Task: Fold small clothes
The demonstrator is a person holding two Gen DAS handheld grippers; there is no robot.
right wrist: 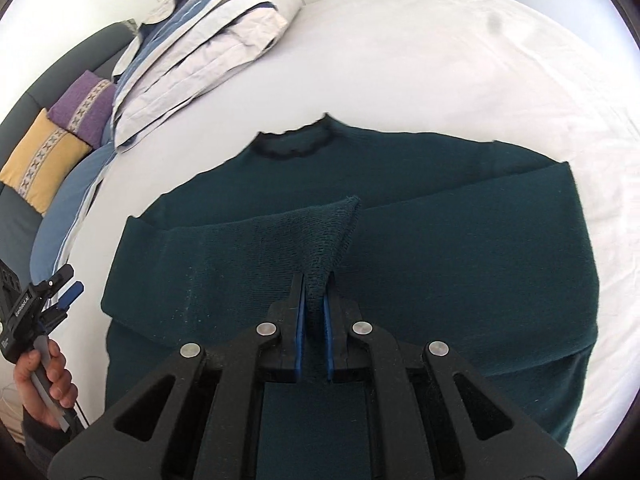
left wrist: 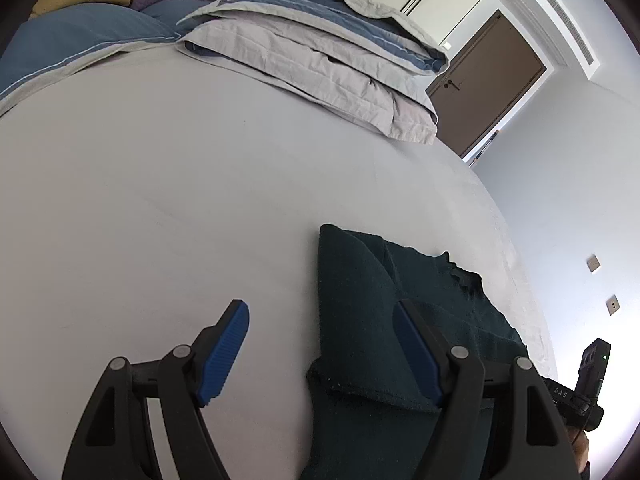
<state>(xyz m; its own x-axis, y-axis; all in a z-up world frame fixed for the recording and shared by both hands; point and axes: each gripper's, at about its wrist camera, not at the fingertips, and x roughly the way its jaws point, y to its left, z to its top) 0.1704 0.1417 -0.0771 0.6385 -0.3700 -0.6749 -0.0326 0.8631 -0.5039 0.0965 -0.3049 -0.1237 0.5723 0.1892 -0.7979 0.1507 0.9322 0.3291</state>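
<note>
Sweater cuff (right wrist: 326, 240) sits pinched between the clenched pads of the right gripper (right wrist: 314, 308), likely so the sleeve can be drawn across the body. Left gripper (left wrist: 320, 348) hangs released over the sweater's (right wrist: 440, 260) edge. Dark green knit lies flat on the bed (right wrist: 440, 60), both sleeves folded inward.

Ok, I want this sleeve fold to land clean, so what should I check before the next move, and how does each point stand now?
1. Right gripper shut on the sleeve cuff: ok.
2. Only the cuff pinched, not the layer beneath: cannot tell.
3. Left gripper open, holding nothing: ok.
4. Sweater body lying flat on the bed sheet: ok.
5. Other sleeve already folded across the chest: ok.
6. Folded duvet apart from the sweater: ok.
</note>
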